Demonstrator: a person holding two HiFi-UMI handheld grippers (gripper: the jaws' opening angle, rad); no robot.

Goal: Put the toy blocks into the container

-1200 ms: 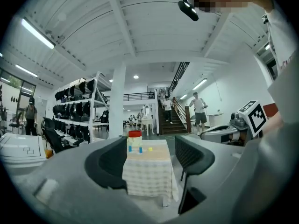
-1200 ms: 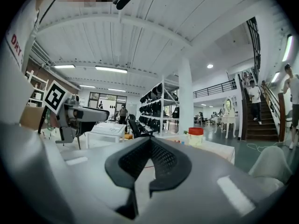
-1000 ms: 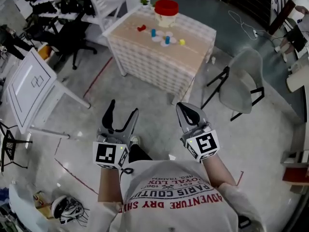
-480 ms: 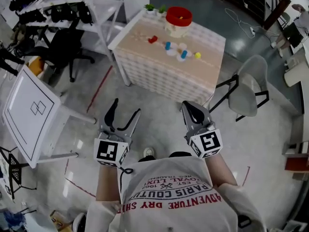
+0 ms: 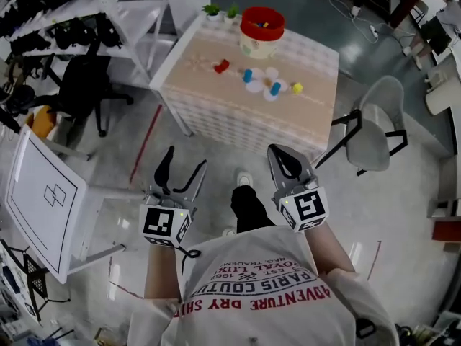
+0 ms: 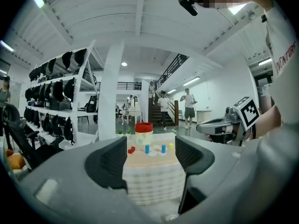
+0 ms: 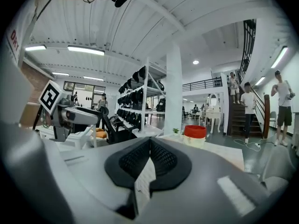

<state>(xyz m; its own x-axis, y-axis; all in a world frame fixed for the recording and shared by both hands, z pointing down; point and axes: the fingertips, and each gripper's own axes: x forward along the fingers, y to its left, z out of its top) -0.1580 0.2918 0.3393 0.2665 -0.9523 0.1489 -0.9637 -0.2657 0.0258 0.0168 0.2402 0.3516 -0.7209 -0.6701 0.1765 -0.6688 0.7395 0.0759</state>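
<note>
A table (image 5: 216, 114) under a checkered cloth stands ahead of me. On it are a red-rimmed container (image 5: 261, 29), a red block (image 5: 222, 66), two blue blocks (image 5: 248, 76) (image 5: 275, 89) and a yellow block (image 5: 297, 88). Both grippers hang over the floor, well short of the table. My left gripper (image 5: 184, 160) is open and empty. My right gripper (image 5: 279, 156) is shut with nothing in it. The left gripper view frames the table (image 6: 149, 181), container (image 6: 144, 132) and blocks between the open jaws. In the right gripper view the container (image 7: 195, 134) shows beyond the closed jaws.
A grey chair (image 5: 378, 132) stands right of the table and a black office chair (image 5: 86, 85) to its left. Shelving (image 5: 65, 13) lines the far left. A white board on legs (image 5: 43, 193) is at my left. Small plants (image 5: 212, 9) sit at the table's back edge.
The person has walked toward the table, which now looks nearer and larger. Both grippers travelled along with unchanged jaws: the left open, the right shut.
</note>
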